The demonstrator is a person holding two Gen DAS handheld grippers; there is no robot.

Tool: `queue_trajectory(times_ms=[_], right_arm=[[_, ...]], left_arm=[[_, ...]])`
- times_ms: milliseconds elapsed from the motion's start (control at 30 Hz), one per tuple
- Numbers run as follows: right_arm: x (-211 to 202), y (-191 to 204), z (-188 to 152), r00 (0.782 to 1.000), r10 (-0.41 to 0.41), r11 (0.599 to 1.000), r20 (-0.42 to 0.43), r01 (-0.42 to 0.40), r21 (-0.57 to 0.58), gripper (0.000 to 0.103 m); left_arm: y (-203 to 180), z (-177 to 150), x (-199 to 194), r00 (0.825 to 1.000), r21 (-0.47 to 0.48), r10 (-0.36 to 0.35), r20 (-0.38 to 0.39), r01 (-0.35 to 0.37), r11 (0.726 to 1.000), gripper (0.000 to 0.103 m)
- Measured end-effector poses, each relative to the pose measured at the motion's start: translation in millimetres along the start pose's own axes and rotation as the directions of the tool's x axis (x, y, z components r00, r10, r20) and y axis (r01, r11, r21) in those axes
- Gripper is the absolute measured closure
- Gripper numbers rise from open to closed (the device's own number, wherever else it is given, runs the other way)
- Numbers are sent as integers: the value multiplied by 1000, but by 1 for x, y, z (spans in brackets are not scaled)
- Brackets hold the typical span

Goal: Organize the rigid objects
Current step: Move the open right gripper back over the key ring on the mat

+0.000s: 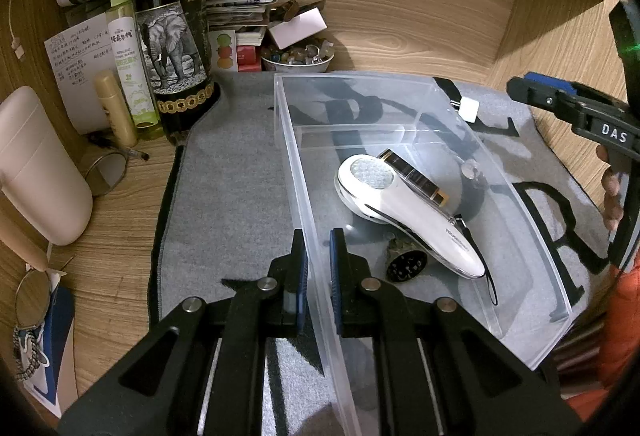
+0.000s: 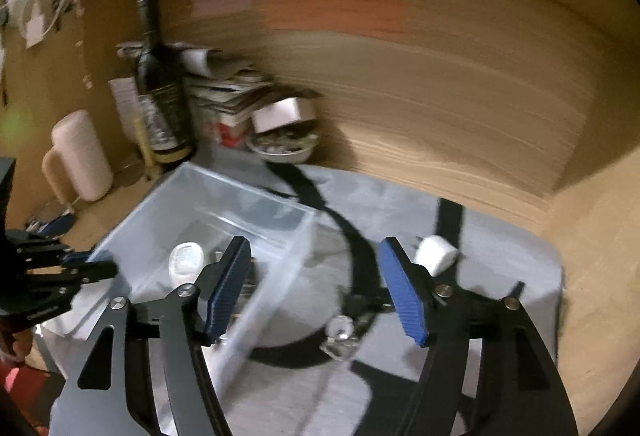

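Now my left gripper (image 1: 318,268) has its jaws pinching the near wall of the clear box (image 1: 536,196) on the grey mat (image 1: 232,196). Inside lies the white shaver (image 1: 404,212), its long axis diagonal, round head toward the far left. My right gripper (image 2: 316,286) has its jaws spread, holding nothing.

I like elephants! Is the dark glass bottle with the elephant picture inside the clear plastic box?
No, the elephant bottle stands outside the box.
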State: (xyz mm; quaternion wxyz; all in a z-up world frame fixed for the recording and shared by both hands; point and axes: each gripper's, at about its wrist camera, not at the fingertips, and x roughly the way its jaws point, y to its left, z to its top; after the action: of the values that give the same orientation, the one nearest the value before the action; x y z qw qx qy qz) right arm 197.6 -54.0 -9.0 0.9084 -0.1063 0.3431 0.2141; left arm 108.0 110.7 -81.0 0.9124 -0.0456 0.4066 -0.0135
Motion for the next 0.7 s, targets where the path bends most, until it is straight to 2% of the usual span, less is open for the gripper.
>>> queue_trajectory(times_ms=[100,300,500,700], right_arm=[[3,-15,-6,1000,-21,999,-23,22,31,39],[27,-29,-31,991,-39,997,-130,47,55,39],[57,-29,-57,972,-9,998,-236,24,63,39],[81,-24,-76,956,16,998,-294,2,60,39]], left_arm=[[0,0,0,1000,1,1,0,-1,1000,93],[0,0,0,1000,1,1,-1,-1,1000,93],[1,-1,0,1000,2,3,-1,-3,1000,93],[2,-3,-1,1000,1,4,-1,-4,1000,93]])
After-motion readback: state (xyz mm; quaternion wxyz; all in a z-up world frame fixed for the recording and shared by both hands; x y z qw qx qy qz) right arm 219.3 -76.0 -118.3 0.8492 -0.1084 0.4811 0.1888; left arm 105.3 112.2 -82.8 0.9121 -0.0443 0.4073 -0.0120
